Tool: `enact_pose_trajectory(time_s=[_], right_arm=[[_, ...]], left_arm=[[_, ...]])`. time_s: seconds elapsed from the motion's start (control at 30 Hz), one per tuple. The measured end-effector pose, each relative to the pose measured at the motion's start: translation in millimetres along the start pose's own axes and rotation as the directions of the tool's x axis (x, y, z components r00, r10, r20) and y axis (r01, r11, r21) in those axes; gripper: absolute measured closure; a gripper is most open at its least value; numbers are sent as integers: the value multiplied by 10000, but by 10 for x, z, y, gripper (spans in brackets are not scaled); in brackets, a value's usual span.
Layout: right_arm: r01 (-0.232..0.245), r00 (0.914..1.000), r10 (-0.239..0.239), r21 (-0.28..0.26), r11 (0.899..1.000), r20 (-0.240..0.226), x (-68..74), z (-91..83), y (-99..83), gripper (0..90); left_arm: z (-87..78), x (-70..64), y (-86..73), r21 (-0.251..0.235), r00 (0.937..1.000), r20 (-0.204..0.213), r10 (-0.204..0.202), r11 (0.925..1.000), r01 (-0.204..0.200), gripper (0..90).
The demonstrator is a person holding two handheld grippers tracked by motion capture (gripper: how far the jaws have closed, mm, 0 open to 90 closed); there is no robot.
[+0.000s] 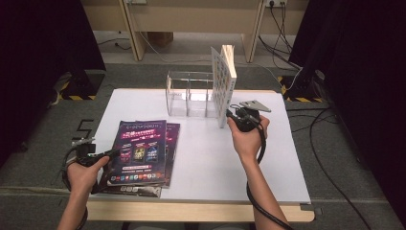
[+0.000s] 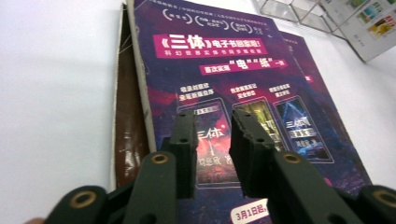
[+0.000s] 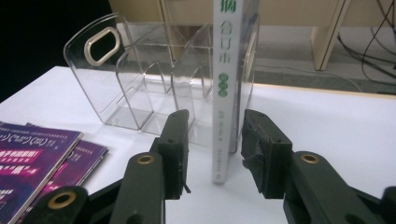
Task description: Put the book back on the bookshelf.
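White book: white book [image 1: 224,85] stands upright on its lower edge at about 1 o'clock from the tabletop's middle, its spine [image 3: 225,88] facing the person, its far side against the right end of the clear acrylic file holder [image 1: 187,94].
Right tool: right tool [image 1: 238,115] sits at the book's near bottom edge; in the right gripper view its jaws stand apart, one on each side of the spine, with a gap to the left jaw, while contact on the right I cannot tell.
Right hand: right hand [image 1: 248,135] grips the tool's handle at about 3 o'clock from the tabletop's middle.
File holder: transparent, with several compartments and an oval handle cut-out [image 3: 101,45], at 12 o'clock on the tabletop.
Purple magazines: purple magazines [image 1: 140,151] lie flat in a stack at 8 o'clock, a brown-covered one [image 2: 128,135] showing under the left edge.
Left tool: left tool [image 2: 211,140] hovers over the top magazine's cover, jaws apart with a narrow gap, gripping nothing.
Left hand: left hand [image 1: 86,172] holds its tool at the stack's left edge, 8 o'clock.
Tabletop: white tabletop [image 1: 210,163].
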State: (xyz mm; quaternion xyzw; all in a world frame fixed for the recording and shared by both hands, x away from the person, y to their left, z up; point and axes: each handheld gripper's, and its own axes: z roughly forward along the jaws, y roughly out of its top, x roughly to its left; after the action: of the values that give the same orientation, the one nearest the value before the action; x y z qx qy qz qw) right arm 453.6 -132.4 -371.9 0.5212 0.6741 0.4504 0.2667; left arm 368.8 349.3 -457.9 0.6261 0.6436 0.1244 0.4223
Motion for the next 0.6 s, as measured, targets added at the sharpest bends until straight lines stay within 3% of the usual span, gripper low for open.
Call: enact_pose_trajectory(time_s=[0.27, 0.37, 0.43, 0.6], right_arm=[[31, 9999, -22, 615, 9981, -135, 20, 78, -212, 622], [64, 9998, -46, 853, 9963, -212, 32, 113, -294, 624], [18, 9995, 16, 1048, 9945, -322, 36, 138, -345, 625], [121, 9991, -63, 1394, 9902, -418, 59, 184, -446, 625]], left_arm=[[6, 67, 4, 72, 9986, -380, -360, 9993, 363, 808], [16, 82, 12, 157, 9977, -672, -24, 9999, 35, 827], [34, 89, 15, 260, 9935, -1080, 357, 9991, -330, 835], [96, 125, 17, 408, 9921, -1212, 327, 9988, -280, 852]])
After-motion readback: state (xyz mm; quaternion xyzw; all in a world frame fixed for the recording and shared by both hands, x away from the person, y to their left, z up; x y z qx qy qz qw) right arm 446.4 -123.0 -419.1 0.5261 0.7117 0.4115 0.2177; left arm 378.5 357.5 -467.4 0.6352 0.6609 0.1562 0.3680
